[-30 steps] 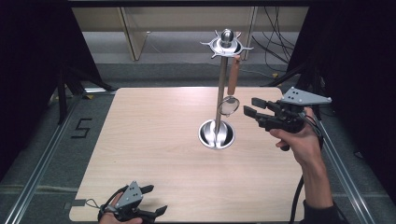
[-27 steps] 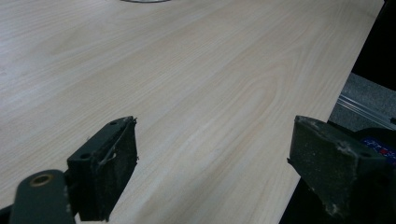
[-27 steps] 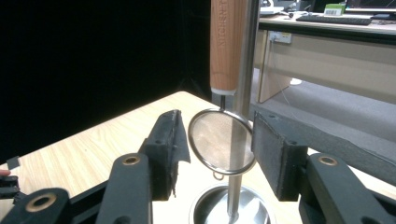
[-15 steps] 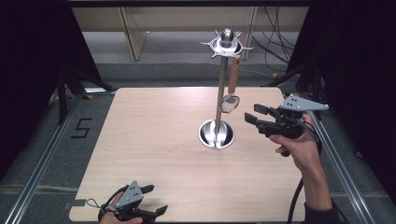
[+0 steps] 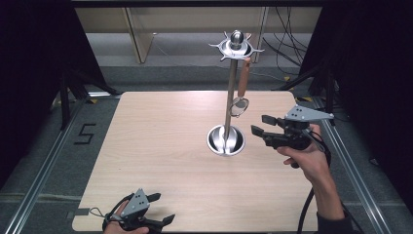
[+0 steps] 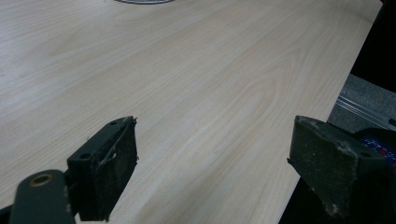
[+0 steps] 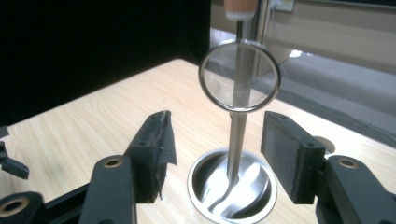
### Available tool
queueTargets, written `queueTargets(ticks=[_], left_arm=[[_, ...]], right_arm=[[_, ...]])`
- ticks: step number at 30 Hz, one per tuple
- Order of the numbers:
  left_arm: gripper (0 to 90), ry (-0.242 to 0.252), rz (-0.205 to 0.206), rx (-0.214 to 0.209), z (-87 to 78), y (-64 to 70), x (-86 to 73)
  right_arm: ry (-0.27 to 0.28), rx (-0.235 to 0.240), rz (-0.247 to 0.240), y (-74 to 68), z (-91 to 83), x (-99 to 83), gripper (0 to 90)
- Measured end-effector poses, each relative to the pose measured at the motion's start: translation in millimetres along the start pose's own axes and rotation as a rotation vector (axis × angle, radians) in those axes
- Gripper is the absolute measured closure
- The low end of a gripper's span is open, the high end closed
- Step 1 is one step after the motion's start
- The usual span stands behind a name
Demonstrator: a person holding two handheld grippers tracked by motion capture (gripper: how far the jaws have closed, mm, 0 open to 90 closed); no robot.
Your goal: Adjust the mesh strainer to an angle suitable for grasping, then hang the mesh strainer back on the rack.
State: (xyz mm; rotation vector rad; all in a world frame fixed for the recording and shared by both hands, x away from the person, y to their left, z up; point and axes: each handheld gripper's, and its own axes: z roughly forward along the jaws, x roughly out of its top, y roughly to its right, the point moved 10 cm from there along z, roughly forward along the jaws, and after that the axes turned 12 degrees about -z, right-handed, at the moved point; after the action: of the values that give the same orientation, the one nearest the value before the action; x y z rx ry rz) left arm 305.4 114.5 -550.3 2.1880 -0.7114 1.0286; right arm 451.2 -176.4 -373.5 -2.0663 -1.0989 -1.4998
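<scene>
A metal utensil stand (image 5: pixel 229 105) rises from a round dished base (image 5: pixel 225 140) right of the table's middle. From its hooked top ring (image 5: pixel 236 45) hangs a small round strainer (image 5: pixel 239 106) by a wooden handle (image 5: pixel 243 78). My right gripper (image 5: pixel 258 124) is held open just right of the base, pointing at the pole, with nothing between its jaws. In the right gripper view the strainer's mesh head (image 7: pixel 239 74) hangs above and beyond the open right gripper (image 7: pixel 215 140), in front of the pole (image 7: pixel 236 140). My left gripper (image 5: pixel 164 207) rests open and empty at the table's front left.
The light wooden table (image 5: pixel 160 141) holds just the stand. The left gripper (image 6: pixel 212 158) looks across bare wood (image 6: pixel 187 70) toward the table's right edge. Dark curtains flank both sides; metal rails run along the floor, and cables lie behind the table.
My right gripper has drawn slightly back toward the person and lower, staying open. The left gripper has not moved.
</scene>
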Motion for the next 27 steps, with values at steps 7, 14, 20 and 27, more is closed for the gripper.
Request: queueTargets(ticks=[7, 14, 20, 27], left_arm=[[14.7, -0.013, 0.029, -0.001, 0.5, -0.7, 0.2], [14.7, -0.007, -0.008, -0.003, 0.8, 1.3, -1.3], [14.7, -0.012, 0.008, -0.006, 1.0, 1.8, -0.7], [14.7, -0.014, -0.007, -0.002, -0.8, 1.2, -2.7]], right_arm=[[-0.030, -0.013, 0.026, -0.3, 3.6, -13.5, 40.9], [-0.072, 0.005, 0.014, -7.7, 5.4, -24.4, 40.4], [-0.095, 0.014, 0.011, -12.6, 9.9, -31.8, 39.8], [-0.114, 0.026, 0.034, -18.0, 13.2, -40.3, 38.3]])
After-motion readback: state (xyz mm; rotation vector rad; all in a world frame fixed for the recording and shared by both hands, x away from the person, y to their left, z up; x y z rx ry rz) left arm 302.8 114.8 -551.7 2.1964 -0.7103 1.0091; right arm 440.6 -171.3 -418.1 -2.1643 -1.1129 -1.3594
